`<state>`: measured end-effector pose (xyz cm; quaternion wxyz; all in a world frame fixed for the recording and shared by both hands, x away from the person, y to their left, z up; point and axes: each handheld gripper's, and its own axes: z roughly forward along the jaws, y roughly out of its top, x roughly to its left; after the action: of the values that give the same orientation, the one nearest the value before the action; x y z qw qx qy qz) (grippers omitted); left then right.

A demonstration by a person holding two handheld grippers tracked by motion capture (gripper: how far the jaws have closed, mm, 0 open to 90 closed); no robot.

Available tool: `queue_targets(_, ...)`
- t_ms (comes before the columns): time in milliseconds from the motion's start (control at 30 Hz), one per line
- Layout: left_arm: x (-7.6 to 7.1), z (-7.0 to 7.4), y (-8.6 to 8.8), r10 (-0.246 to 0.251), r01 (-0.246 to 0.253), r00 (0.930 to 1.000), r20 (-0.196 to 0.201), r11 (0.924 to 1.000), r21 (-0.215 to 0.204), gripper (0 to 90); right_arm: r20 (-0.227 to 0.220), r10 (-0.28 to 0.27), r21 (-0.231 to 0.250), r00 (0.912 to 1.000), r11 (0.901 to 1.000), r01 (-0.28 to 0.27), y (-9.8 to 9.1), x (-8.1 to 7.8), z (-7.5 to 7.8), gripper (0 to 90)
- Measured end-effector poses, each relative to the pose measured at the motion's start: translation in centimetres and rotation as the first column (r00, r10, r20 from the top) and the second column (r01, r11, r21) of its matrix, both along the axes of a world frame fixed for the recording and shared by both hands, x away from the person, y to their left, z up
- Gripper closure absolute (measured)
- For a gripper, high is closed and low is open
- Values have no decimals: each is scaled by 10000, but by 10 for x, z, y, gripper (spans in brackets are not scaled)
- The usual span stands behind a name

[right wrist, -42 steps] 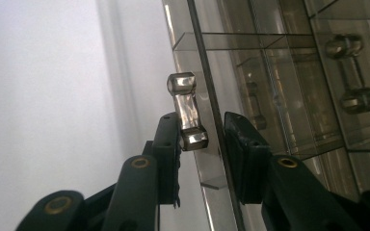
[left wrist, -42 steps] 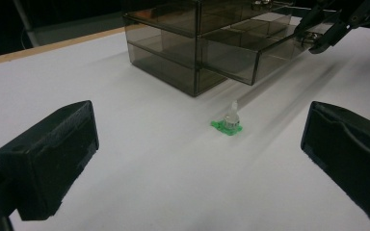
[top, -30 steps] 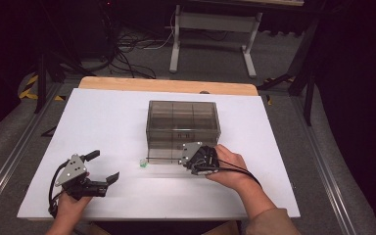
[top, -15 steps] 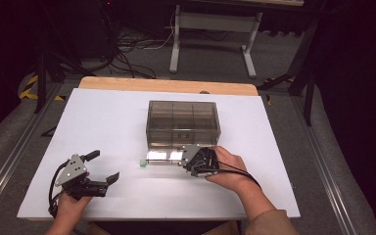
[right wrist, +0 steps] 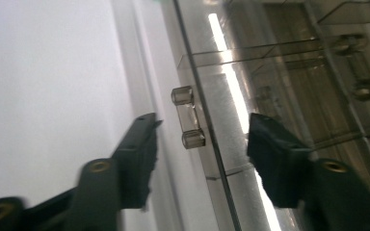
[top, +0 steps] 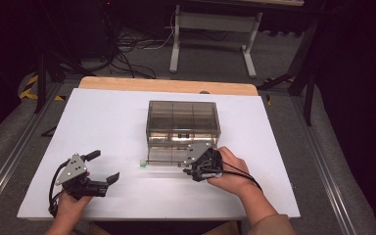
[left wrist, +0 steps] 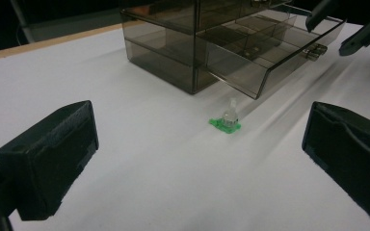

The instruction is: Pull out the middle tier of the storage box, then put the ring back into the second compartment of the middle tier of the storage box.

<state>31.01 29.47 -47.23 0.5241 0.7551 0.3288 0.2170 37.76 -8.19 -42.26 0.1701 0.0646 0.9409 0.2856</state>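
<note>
A smoky clear drawer cabinet (top: 182,117) stands mid-table with its bottom drawer (top: 169,155) pulled out toward me. My right gripper (top: 190,169) is at the drawer front. Its jaws have just been opening and now stand apart on either side of the drawer's small clear handle (right wrist: 188,118), with the pads off it. A tiny green piece with a clear top (top: 143,164) lies on the white table just left of the drawer's corner. My left gripper (top: 105,165) rests at the front left, open and empty, pointing at that piece (left wrist: 226,120).
The white table top (top: 103,117) ends in a wooden far edge (top: 166,86). In the left gripper view the right gripper (left wrist: 339,28) shows beyond the open drawer (left wrist: 270,53). Dark floor, cables and a stand lie behind the table.
The right gripper's jaws have spread apart off the drawer handle, and that hand has shifted slightly toward me. The left gripper and the green piece have stayed where they were.
</note>
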Motion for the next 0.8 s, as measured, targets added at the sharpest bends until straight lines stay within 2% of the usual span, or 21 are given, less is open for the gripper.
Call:
queue_targets(33,1,0,0,-121,122,9999,-87,9999,28,3,-103,11,338,9999,9994,-8,-4,0,2,353)
queue_targets(67,1,0,0,-121,122,9999,-87,9999,28,3,-103,11,338,9999,9994,-8,-4,0,2,353)
queue_targets(133,4,-1,-1,-328,328,9982,-510,9995,-22,4,-232,-172,1067,9996,9941,196,-12,-1,6,290)
queue_targets(167,5,0,-1,-379,384,9977,-553,9992,65,4,-295,-356,1677,9989,9850,401,-21,-1,11,247)
queue_targets(200,5,0,-1,-379,384,9977,-553,9992,65,3,-286,-403,1890,9988,9809,450,-24,-1,12,238)
queue_targets(233,5,1,-2,-387,386,9977,-561,9993,-14,3,-348,-512,2191,9981,9740,576,-28,-2,14,228)
queue_targets(267,6,3,-4,-420,425,9978,-514,9991,89,3,-396,-622,2490,9973,9660,702,-33,-2,15,220)
queue_targets(300,6,3,-4,-420,425,9978,-514,9991,89,3,-458,-737,2674,9962,9600,833,-37,-2,16,211)
queue_targets(333,7,4,-4,-419,429,9981,-454,9989,199,3,-458,-737,2674,9962,9600,833,-37,-2,16,211)
queue_targets(367,7,5,-5,-445,454,9977,-509,9988,164,3,-465,-961,2974,9943,9489,1057,-43,-3,16,194)
queue_targets(433,8,6,-5,-460,468,9979,-461,9988,152,4,-451,-1120,3227,9927,9388,1206,-49,-4,17,184)
queue_targets(467,8,6,-5,-460,468,9979,-461,9988,152,9,-451,-1120,3227,9927,9388,1206,-49,-4,17,184)
queue_targets(500,9,8,-7,-391,397,9982,-450,9991,137,14,-446,-1359,3566,9897,9233,1429,-57,-6,17,156)
queue_targets(533,9,8,-7,-391,397,9982,-450,9991,137,15,-446,-1359,3566,9897,9233,1429,-57,-6,17,156)
queue_targets(567,10,8,-8,-419,427,9980,-473,9990,148,15,-421,-1449,3676,9885,9178,1502,-59,-6,17,138)
queue_targets(600,10,9,-8,-469,479,9980,-434,9986,222,16,-351,-1647,3902,9857,9058,1652,-64,-7,16,109)
queue_targets(633,10,9,-9,-494,505,9977,-455,9984,236,16,-324,-1932,4191,9806,8881,1888,-71,-8,15,79)
queue_targets(667,10,9,-9,-494,505,9977,-455,9984,236,17,-324,-1932,4191,9806,8881,1888,-71,-8,15,79)
queue_targets(700,9,10,-10,-516,529,9976,-453,9982,291,20,-397,-2162,4427,9755,8715,2112,-78,-9,14,57)
queue_targets(767,9,12,-11,-518,534,9978,-410,9978,389,28,-375,-2392,4568,9702,8594,2296,-86,-11,13,39)
queue_targets(800,9,13,-12,-541,559,9974,-466,9977,384,28,-375,-2392,4568,9702,8594,2296,-86,-11,13,39)
